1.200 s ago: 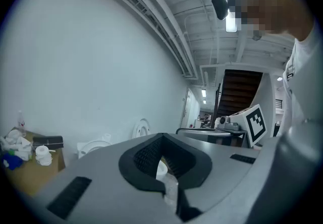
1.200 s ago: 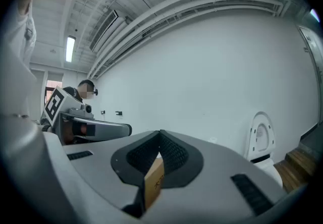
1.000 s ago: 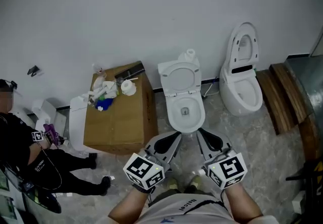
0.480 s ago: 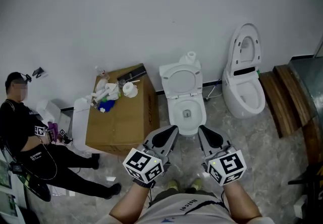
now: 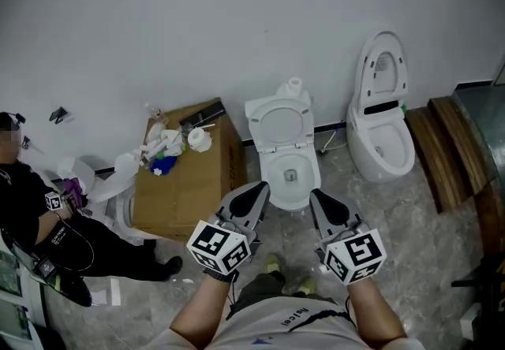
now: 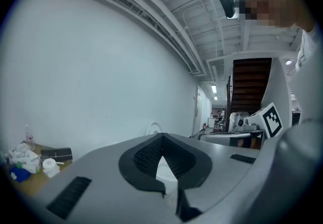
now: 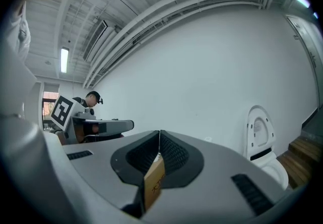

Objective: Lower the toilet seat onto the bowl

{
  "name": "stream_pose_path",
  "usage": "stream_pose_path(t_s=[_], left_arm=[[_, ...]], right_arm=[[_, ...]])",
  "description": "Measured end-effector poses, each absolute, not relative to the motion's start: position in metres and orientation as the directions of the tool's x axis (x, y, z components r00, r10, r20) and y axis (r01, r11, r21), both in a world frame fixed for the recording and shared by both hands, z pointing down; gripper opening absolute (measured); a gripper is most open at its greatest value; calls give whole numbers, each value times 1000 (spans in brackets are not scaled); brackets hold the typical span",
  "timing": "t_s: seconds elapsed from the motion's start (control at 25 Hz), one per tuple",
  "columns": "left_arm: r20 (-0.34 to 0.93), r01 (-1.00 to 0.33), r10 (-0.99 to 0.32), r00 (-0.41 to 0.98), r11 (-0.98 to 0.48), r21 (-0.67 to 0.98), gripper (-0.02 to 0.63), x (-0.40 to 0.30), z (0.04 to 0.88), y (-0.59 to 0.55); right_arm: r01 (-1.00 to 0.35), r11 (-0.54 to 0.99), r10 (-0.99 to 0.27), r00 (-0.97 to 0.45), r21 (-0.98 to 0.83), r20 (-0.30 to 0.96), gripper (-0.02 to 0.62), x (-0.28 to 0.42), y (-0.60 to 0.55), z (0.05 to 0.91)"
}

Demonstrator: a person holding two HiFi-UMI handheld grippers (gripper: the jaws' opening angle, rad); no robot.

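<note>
A white toilet stands against the wall in the head view, its seat (image 5: 278, 120) raised upright over the open bowl (image 5: 291, 192). My left gripper (image 5: 257, 188) and right gripper (image 5: 319, 197) hover side by side just in front of the bowl, touching nothing. Both are shut and empty. In the left gripper view the left gripper (image 6: 161, 138) has its jaws closed tip to tip, and the top of the raised seat (image 6: 153, 128) peeks over them. The right gripper view shows the right gripper (image 7: 159, 136) closed the same way.
A cardboard box (image 5: 183, 183) with rags, a roll and bottles on it stands left of the toilet. A second toilet (image 5: 380, 128) with its lid up is to the right, beside wooden steps (image 5: 446, 151). A person (image 5: 47, 222) sits on the floor at far left.
Both grippers have edged slightly forward toward the bowl, still shut. The seated person at left has shifted. The seat stays upright.
</note>
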State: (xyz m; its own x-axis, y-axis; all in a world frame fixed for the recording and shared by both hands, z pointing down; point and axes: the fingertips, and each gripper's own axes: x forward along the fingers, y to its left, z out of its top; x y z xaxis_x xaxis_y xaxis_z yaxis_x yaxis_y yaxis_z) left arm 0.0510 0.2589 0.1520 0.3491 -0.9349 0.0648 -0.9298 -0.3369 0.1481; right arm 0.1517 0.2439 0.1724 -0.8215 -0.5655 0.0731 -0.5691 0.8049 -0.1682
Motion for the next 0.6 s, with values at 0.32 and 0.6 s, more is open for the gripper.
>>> stream_pose_path(t_s=[0.32,0.6], left_arm=[[58,-923,-928,368,-357,144,11,19,168,203],[54,-895,-900,433,-422,145,11,-32,186,122]], right_arm=[[-606,775,-595,-796,-183,116,17,125,196,190],[-640,751,-624,-768,-160,144,17,64,120,203]])
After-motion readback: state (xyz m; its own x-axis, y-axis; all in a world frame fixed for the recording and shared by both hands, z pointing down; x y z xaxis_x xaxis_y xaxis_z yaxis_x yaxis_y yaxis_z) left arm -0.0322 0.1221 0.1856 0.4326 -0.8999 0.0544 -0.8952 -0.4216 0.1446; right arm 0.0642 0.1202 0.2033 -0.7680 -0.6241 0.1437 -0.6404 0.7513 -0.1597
